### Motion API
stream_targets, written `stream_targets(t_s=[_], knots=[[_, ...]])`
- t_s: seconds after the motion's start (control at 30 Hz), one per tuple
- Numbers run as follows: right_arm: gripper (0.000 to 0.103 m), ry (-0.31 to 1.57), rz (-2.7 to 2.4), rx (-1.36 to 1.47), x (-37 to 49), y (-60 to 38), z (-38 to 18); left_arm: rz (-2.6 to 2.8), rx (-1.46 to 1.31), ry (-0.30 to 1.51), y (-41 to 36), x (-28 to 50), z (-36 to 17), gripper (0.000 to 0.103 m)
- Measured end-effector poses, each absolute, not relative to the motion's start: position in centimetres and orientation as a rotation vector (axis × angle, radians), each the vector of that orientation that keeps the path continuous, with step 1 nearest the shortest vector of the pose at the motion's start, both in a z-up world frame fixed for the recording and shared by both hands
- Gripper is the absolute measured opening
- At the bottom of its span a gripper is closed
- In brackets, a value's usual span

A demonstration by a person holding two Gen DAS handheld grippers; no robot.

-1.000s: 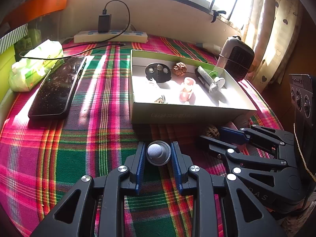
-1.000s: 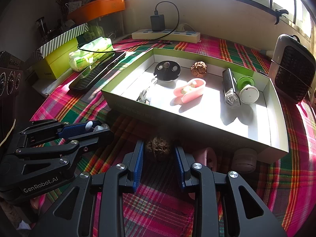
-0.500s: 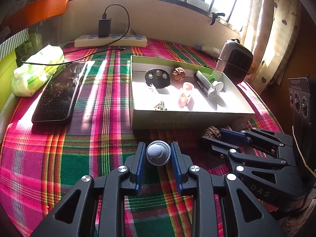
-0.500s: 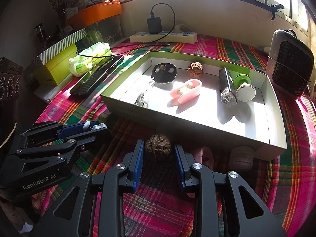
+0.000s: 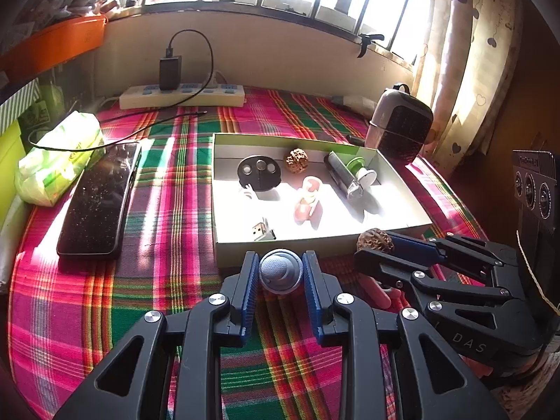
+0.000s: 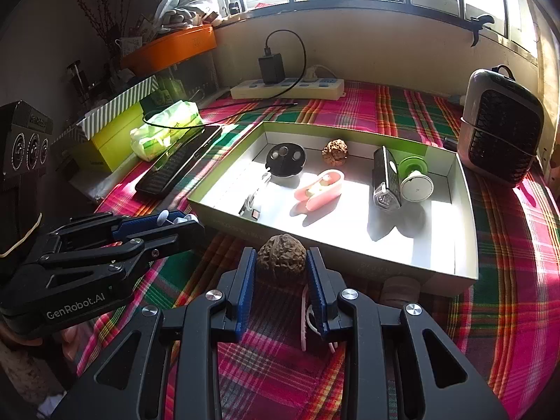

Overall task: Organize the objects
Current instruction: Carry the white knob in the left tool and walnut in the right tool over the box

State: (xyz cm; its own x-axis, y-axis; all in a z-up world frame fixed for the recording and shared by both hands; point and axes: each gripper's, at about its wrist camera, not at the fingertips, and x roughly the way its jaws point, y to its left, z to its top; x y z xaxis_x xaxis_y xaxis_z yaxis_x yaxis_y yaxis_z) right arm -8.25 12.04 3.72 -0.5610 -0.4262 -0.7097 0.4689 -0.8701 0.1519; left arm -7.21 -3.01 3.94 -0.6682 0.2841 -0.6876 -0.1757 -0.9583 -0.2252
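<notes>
My left gripper (image 5: 280,274) is shut on a round grey-white puck (image 5: 281,270), held above the cloth just before the front wall of the green-rimmed white box (image 5: 315,243). My right gripper (image 6: 281,266) is shut on a brown walnut (image 6: 281,258), lifted near the box's front wall (image 6: 315,245). In the left wrist view the walnut (image 5: 375,239) shows at the tips of the right gripper (image 5: 379,250). Inside the box lie a black disc (image 6: 285,157), another walnut (image 6: 335,151), a pink case (image 6: 318,189), a black lighter (image 6: 385,182), a green-white spool (image 6: 414,178) and a USB plug (image 5: 260,231).
A black phone (image 5: 99,199) and green tissue pack (image 5: 57,157) lie left of the box. A power strip (image 5: 182,96) with charger sits at the back wall. A small heater (image 6: 500,126) stands at the right. A pink object (image 6: 306,322) and a round piece (image 6: 399,288) lie on the plaid cloth before the box.
Both grippers have risen with their objects and the view looks down into the box from higher. The walnut has left the cloth.
</notes>
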Motion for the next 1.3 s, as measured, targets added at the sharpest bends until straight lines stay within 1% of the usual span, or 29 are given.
stream_targets(t_s=[0.37, 0.53, 1.0, 1.3], knots=[[0.030, 0.042, -2.493, 1.067, -10.5, 15.0, 4.9, 2.627, -1.126, -0.170, -1.4, -10.0, 4.5, 0.024], [0.030, 0.057, -2.550, 1.093, -12.3, 16.6, 4.9, 2.625, -1.131, -0.155, -0.9, -11.3, 4.3, 0.024], [0.030, 0.118, -2.578, 1.183, -16.4, 17.5, 3.1, 2.621, -1.198, -0.168, -0.8, -15.4, 2.8, 0.024], [0.030, 0.152, -2.569, 1.210, -17.5, 17.2, 2.2, 2.626, -1.220, -0.139, -0.5, -16.8, 2.1, 0.024]])
